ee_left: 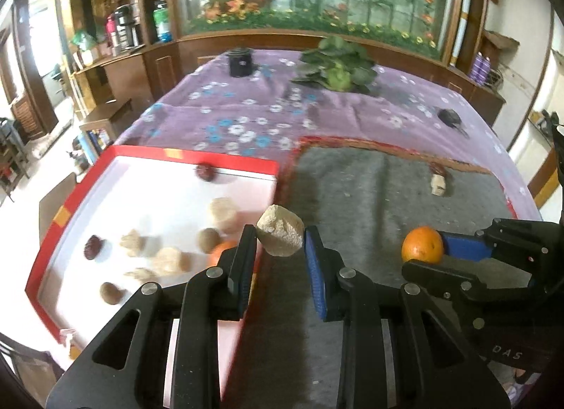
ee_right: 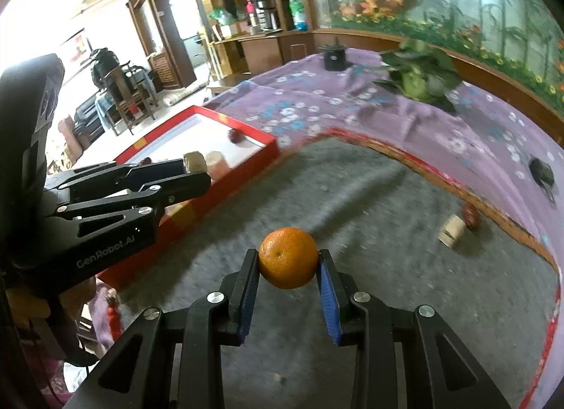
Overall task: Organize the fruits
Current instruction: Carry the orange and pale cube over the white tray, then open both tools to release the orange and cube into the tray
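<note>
Firmly between the left gripper (ee_left: pixel 281 250) jaws a pale lump (ee_left: pixel 280 235), between the right gripper (ee_right: pixel 288 269) jaws an orange (ee_right: pixel 287 257).

Fruit status: two pieces gripped.
Pale lumpy fruit (ee_left: pixel 280 235) held above red tray (ee_left: pixel 225 163) right edge; orange (ee_right: pixel 288 257) over grey mat (ee_right: pixel 387 232).

Our left gripper (ee_left: pixel 281 258) and right gripper (ee_right: pixel 287 276) are matte black linkage frames with silver screws and blue ribbed pads (ee_right: pixel 246 303); white "GenRobot.AI" lettering marks the body at left in the right view.
</note>
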A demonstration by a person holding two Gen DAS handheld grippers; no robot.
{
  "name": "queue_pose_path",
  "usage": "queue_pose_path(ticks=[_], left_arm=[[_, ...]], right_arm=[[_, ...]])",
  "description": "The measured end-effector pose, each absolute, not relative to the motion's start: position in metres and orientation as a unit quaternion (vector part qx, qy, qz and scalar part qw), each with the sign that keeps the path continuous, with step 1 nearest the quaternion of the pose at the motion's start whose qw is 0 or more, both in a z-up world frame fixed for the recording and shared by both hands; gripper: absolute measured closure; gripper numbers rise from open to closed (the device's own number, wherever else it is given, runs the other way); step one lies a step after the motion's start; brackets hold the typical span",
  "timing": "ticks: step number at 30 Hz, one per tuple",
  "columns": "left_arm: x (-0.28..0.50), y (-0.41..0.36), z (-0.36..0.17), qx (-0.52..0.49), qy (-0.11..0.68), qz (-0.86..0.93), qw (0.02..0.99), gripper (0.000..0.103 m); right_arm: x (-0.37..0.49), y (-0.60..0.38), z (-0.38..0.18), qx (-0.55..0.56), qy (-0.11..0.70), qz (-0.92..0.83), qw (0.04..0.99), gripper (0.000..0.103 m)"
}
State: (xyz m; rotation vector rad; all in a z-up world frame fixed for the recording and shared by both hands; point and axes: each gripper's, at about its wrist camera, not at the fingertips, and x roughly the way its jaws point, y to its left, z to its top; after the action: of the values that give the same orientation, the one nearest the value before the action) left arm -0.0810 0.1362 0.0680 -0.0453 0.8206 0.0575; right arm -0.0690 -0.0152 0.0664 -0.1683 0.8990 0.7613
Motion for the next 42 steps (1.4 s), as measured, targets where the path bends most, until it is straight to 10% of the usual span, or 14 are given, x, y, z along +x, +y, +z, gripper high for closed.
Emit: queue_pose_path(ticks=[42], left_arm=[[-0.108, 0.251, 0.041, -0.097, 0.429, 0.149, 0.886, 0.076]], right_arm=[[-0.022, 0.185, 0.04, -0.165, 0.43, 0.448, 0.767, 0.07]])
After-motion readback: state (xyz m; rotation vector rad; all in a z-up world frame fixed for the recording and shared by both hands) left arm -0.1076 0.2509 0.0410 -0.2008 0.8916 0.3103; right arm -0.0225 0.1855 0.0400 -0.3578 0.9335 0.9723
